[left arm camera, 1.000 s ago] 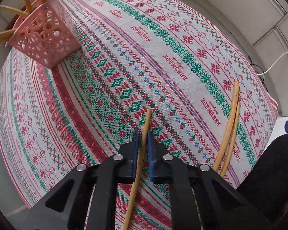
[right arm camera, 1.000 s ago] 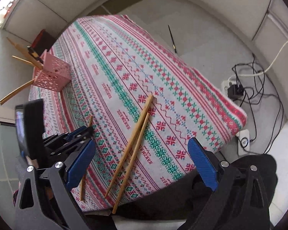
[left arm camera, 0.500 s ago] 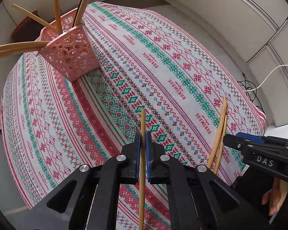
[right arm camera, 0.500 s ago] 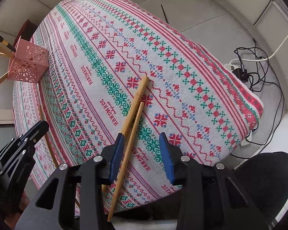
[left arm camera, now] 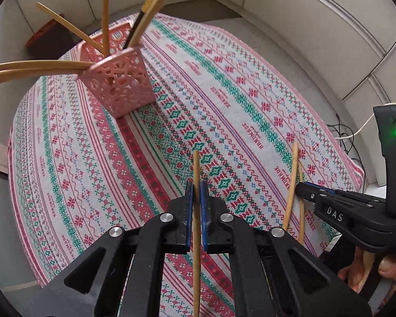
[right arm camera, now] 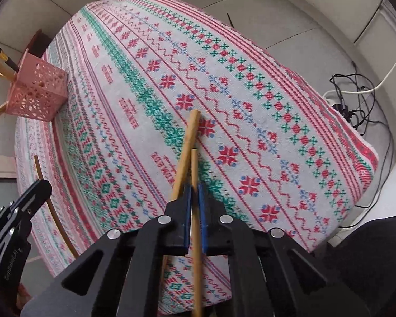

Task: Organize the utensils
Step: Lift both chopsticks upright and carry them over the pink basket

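Now | left tongs [left arm camera: 195,192] grip chopstick [left arm camera: 196,174] | right tongs [right arm camera: 194,194] just closed on thin chopstick [right arm camera: 194,166]

Right claw [right arm camera: 194,200], its jaws just drawn together, pinching the thinner chopstick [right arm camera: 195,174] of a pair above the patterned tablecloth [right arm camera: 250,100] on the counter; the thicker chopstick [right arm camera: 186,153] lies just beside it, to its left. At far left stands the pink perforated basket [right arm camera: 38,95] holding chopsticks, with the left claw [right arm camera: 18,211] at the lower left edge.
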Motion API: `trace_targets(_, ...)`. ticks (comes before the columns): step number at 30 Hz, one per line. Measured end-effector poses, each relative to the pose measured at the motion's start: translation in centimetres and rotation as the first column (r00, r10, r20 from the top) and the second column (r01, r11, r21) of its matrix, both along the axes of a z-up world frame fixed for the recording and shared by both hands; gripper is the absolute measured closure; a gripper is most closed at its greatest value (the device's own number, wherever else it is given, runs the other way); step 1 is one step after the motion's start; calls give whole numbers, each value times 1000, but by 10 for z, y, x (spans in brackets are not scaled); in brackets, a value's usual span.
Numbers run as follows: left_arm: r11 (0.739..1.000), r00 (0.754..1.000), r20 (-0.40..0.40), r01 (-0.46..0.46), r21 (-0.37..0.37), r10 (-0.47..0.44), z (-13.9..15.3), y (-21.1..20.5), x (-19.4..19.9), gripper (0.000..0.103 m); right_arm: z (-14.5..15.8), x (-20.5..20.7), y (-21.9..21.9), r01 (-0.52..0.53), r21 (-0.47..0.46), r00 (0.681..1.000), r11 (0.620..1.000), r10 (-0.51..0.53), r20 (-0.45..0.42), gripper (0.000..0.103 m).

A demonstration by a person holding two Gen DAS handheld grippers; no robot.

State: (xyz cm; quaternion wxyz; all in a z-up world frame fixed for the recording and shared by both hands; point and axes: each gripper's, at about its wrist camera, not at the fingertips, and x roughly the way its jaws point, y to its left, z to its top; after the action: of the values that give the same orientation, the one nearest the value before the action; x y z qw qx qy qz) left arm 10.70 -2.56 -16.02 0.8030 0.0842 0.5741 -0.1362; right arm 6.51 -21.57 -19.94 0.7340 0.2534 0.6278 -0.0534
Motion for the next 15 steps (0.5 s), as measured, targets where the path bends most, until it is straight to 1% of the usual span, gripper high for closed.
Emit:
trace_targets(2, 1000, 1000, 29, -9, -25, 10, 13, 7, -3, 98, 12, 0, -1, 3, 25, 999, 1000, -4, 36, 97)
trace_targets(7, 994, 992, 119, -23, -106, 36, 56, 27, -16, 98, 67, -2, 1, -43, 50, 987, 998, 34, 159, 97)
trace_targets(10, 991, 984, 173, -18, -134, 41, 79, 32, -22, 98, 104, -9, 4, -89, 63, 969, 994, 72, 238, 97)
trace_targets(15, 988, 963, 267, 7, -154, 34, 114, 35, -39, 98, 166, -23, 14, -173, 30, 918, 984, 150, 367, 97)
